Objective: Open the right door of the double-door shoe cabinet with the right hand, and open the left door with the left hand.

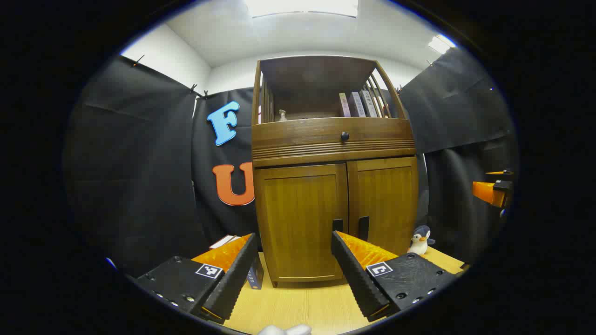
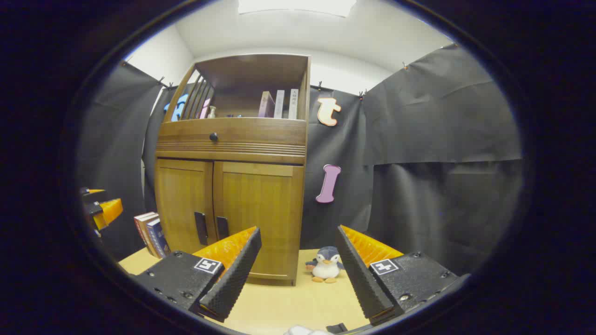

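My left gripper (image 1: 294, 242) is spread wide with nothing between the fingers, hovering above the tabletop (image 1: 298, 302) in front of the shoe cabinet (image 1: 333, 139). The cabinet stands toward the tabletop's back edge, both doors closed: left door (image 1: 300, 218) and right door (image 1: 386, 204) meet at the centre, each with a dark handle low on the inner edge. Books (image 2: 151, 232) lean at the cabinet's left side, near the tabletop's left edge. A penguin toy (image 2: 325, 265) sits just right of the cabinet's base. My right gripper (image 2: 298, 239) is also spread wide, holding nothing, aimed at the cabinet's right front corner and well apart from the right door.
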{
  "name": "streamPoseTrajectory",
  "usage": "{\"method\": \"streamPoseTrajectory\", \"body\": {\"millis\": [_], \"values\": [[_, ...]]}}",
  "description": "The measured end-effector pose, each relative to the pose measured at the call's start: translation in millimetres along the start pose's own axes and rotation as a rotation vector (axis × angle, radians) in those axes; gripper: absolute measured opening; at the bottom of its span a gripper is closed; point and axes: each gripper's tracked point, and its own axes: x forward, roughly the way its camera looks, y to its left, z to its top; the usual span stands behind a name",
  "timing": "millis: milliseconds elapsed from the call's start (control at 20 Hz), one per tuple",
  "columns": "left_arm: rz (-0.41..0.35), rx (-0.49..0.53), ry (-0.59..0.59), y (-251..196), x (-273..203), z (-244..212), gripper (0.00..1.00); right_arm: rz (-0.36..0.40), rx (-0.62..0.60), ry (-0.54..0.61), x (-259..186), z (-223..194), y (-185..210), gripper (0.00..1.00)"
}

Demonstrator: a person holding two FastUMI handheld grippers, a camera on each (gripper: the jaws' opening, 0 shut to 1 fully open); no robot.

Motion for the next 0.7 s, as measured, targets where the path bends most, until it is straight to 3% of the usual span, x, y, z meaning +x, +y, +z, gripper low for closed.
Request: {"method": "streamPoseTrajectory", "body": {"millis": [700], "values": [[0.003, 0.007, 0.038, 9.3, -16.9, -13.6, 0.96, 0.028, -0.005, 0.063, -3.2, -22.9, 13.9, 1.0]]}}
